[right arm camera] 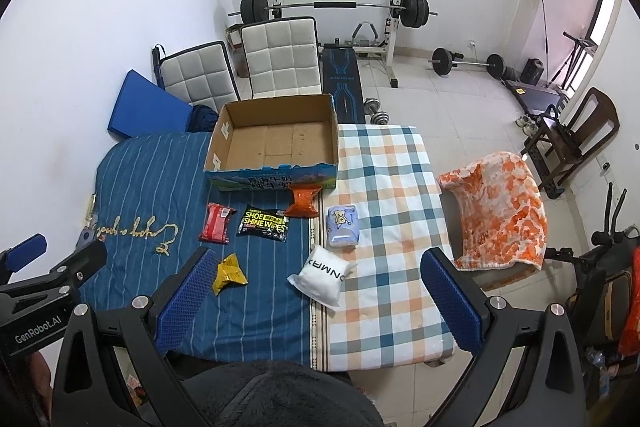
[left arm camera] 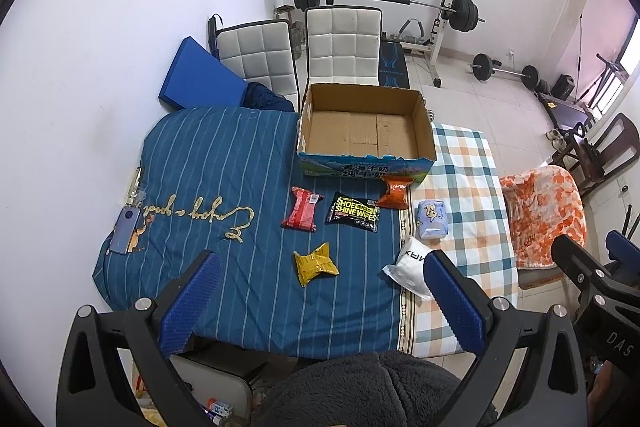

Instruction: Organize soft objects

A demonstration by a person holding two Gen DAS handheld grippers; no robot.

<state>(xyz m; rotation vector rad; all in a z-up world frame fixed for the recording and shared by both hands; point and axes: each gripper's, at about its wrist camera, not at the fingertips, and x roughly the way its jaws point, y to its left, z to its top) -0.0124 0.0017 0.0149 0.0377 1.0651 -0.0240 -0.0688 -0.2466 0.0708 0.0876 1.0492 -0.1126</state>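
Soft packs lie on the bed before an empty cardboard box [left arm camera: 364,131] [right arm camera: 276,143]: a red pack [left arm camera: 302,213] [right arm camera: 217,223], a black shoe-wipes pack [left arm camera: 354,213] [right arm camera: 264,223], an orange pack [left arm camera: 394,193] [right arm camera: 304,203] against the box front, a yellow pack [left arm camera: 316,263] [right arm camera: 230,273], a light blue pack [left arm camera: 431,219] [right arm camera: 343,226] and a white pack [left arm camera: 410,269] [right arm camera: 324,277]. My left gripper [left arm camera: 320,267] is open and empty, held above the bed's near edge. My right gripper [right arm camera: 320,263] is open and empty, beside it to the right.
A blue striped quilt [left arm camera: 224,187] [right arm camera: 152,187] and a checked sheet [left arm camera: 468,211] [right arm camera: 392,207] cover the bed. A phone [left arm camera: 126,231] lies at the left. An orange blanket [left arm camera: 544,215] [right arm camera: 500,207] lies at the right. White chairs [left arm camera: 342,43] [right arm camera: 280,55] and a barbell rack [left arm camera: 452,7] [right arm camera: 396,11] stand behind.
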